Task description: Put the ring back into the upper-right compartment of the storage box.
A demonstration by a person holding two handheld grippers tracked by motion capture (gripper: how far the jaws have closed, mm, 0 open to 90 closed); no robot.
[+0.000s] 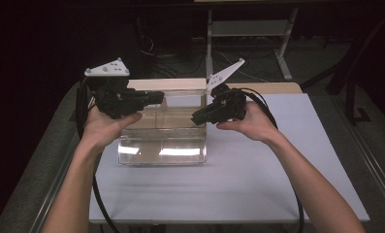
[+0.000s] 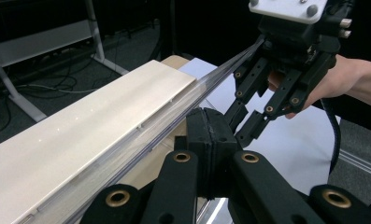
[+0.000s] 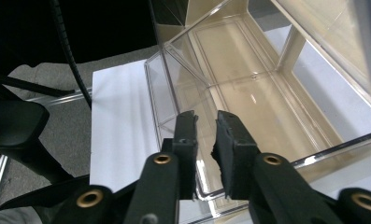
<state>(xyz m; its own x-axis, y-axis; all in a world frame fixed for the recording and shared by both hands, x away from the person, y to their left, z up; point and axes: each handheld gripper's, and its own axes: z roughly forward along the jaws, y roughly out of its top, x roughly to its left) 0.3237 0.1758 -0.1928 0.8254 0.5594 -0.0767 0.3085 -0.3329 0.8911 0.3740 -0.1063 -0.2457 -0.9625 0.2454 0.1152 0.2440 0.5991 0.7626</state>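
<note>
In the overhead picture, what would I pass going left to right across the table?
Left hand → left gripper → clear box → right gripper → right hand → bare white board.

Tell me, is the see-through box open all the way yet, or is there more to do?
Partly done. The lid of the clear box is already lifted and stands up along the back. The left tongs are shut on the lid's clear edge, holding it up. The right tongs hang slightly apart over the box's near rim, gripping nothing. The box looks empty, so filling or closing it probably remains.
</note>
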